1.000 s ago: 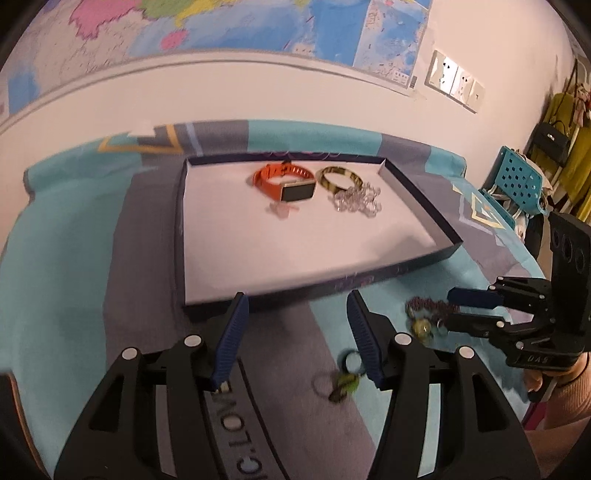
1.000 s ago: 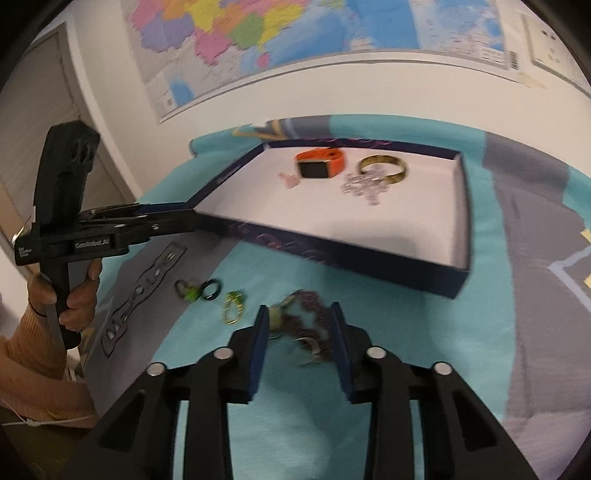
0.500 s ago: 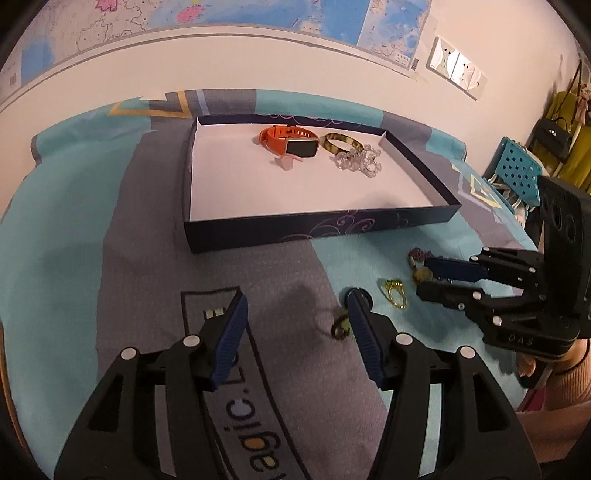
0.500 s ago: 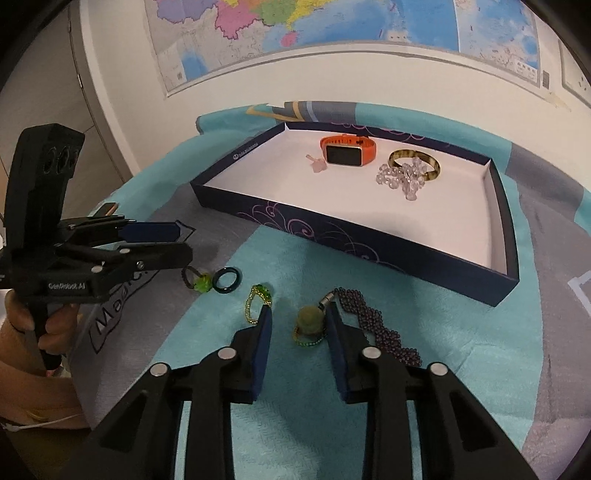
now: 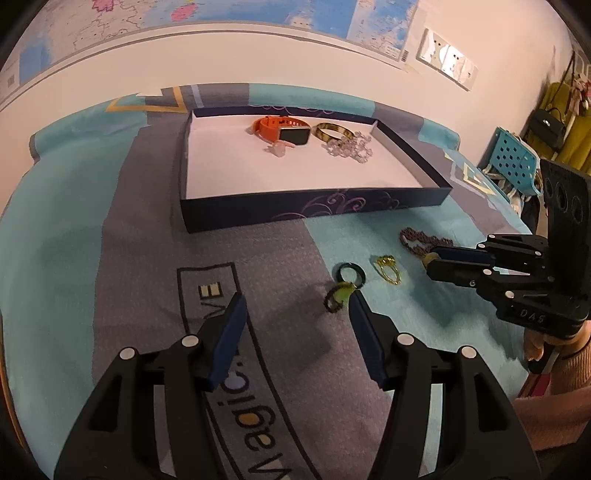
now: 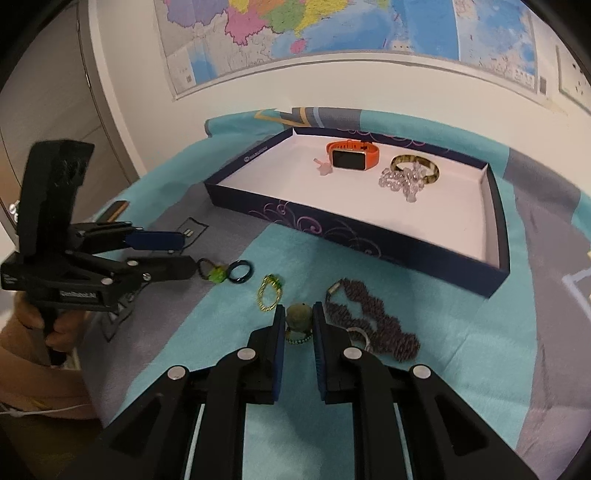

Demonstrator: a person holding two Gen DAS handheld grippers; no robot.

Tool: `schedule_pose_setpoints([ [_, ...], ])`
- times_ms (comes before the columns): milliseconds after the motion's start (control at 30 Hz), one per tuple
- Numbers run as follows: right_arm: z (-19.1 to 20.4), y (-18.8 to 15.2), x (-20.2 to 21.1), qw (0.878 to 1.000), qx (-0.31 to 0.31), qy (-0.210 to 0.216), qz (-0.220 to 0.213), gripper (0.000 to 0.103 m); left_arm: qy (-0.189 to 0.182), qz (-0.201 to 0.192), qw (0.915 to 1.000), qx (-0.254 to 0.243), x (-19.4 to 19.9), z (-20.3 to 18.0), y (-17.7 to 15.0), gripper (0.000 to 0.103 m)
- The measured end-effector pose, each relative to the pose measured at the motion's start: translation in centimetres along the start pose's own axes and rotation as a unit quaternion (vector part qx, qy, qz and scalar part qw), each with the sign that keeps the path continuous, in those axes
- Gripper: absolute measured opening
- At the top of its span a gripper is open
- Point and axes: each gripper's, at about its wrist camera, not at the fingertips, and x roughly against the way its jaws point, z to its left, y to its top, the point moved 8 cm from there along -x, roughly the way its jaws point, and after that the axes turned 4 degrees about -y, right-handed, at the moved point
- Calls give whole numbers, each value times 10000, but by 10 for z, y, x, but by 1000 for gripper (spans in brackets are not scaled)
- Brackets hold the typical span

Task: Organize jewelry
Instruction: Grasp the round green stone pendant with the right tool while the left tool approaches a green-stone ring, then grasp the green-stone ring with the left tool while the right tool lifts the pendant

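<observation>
Closing since a second ago, the right tongs (image 6: pixel 299 319) are nearly clamped on the small olive-green round pendant (image 6: pixel 297 316); the left tongs (image 5: pixel 295 314) are held spread, so boxing can follow.

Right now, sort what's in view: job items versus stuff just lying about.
Job:
- navy tray
- orange watch, bangle, crystal beads inside it
- dark ring, gold ring, purple necklace, bead ring on the cloth

Lying about:
- wall map
- blue chair
- hanging bag

Black tongs (image 6: pixel 299 317), blue pads (image 5: pixel 229 334), silver screws, pink knit sleeve (image 5: pixel 554 398)
</observation>
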Motion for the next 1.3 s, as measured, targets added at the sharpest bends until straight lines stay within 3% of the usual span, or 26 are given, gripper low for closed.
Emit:
schedule_pose_setpoints([
  [133,7,-6,1,9998,8,196,81,13,-11,45,9999,-110,-1,-6,-3,57],
  [567,9,-11,-7,9996,-79,227,162,14,-65,135,9997,-207,-11,-18,-2,55],
  [667,9,-12,-7,9996,-95,208,163,16,-131,161,9994,-278,-16,-24,2,48],
  [833,8,-13,-6,9996,-120,212,146,20,-204,184,9989,-375,-20,-30,2,47],
  [967,8,-13,-6,9996,-81,197,168,20,-172,213,9988,-415,-22,-32,2,25],
  [1067,7,-13,-6,9997,-68,170,170,14,-119,226,9988,-414,-22,-31,2,20],
  [1100,7,-13,-6,9997,-64,170,170,14,-128,230,9989,-387,-22,-31,2,14],
  [1300,6,-10,-3,9998,-76,163,102,14,-221,212,9991,-308,-19,-32,0,14],
])
